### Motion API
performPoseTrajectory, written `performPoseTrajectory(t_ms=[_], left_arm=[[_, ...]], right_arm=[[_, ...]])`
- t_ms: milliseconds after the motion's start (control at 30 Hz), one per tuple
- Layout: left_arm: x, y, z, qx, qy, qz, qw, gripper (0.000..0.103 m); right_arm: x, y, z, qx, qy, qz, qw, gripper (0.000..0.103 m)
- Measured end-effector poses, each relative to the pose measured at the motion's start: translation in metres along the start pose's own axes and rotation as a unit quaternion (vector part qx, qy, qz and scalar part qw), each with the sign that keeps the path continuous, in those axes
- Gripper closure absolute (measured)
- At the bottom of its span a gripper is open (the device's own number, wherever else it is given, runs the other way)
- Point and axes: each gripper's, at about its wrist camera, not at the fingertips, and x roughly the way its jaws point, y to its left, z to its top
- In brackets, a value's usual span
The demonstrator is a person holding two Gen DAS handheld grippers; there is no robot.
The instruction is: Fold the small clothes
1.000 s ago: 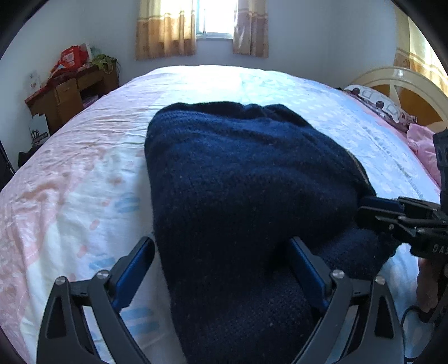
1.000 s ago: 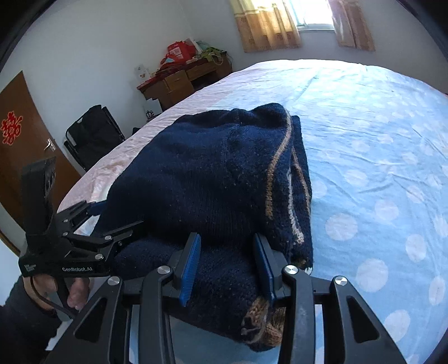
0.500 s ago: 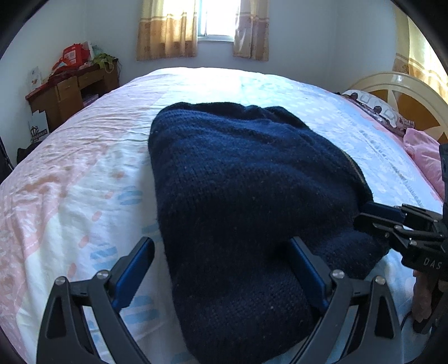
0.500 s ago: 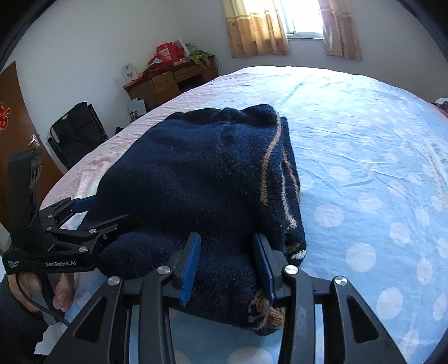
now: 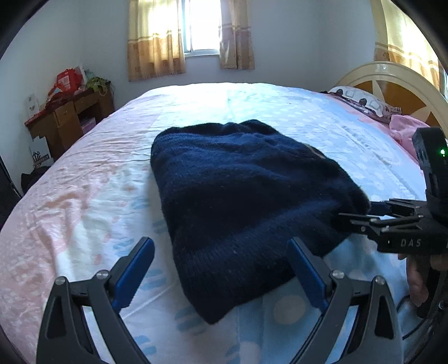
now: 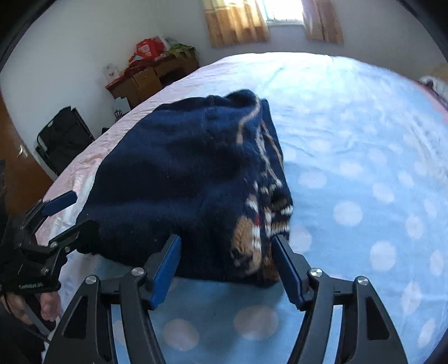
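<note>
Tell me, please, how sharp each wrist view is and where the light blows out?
Left wrist view: fairly sharp on the navy sweater; the window and the far bedsheet are washed out by glare. Right wrist view: smeared by motion blur, softening the sweater's pattern; its window is overexposed too. Both bend strongly at the edges.

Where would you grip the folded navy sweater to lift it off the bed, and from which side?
Grip the navy sweater at its thick near edge, coming in low from the near side with the right gripper: its layers bunch there, raised clear of the bed sheet.
</note>
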Motion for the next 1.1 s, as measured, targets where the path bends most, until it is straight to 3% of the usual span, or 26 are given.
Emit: performPoseTrajectory(t_ms=[300,500,733,867,1100], left_arm=[[-0.047,-0.001,0.003,-0.002,-0.041,-0.007,0.9991,0.004],[-0.077,0.0,0.008,-0.002,-0.072,0.008,0.9974,0.003],[-0.122,0.004,0.015,-0.015,-0.152,0.033,0.9877,0.0],[-0.129,0.0,0.017,-0.01,-0.166,0.024,0.9858,0.0],[-0.127,-0.009,0.015,0.004,-0.164,0.025,0.9862,0.0]], right_arm=[[-0.064,0.026,-0.008,-0.045,-0.066,-0.038,0.996,0.036],[-0.097,0.048,-0.012,-0.078,-0.094,-0.061,0.991,0.036],[-0.155,0.084,-0.017,-0.122,-0.185,-0.101,0.97,0.036],[-0.178,0.096,-0.021,-0.134,-0.219,-0.104,0.961,0.034],[-0.189,0.099,-0.022,-0.131,-0.232,-0.102,0.958,0.034]])
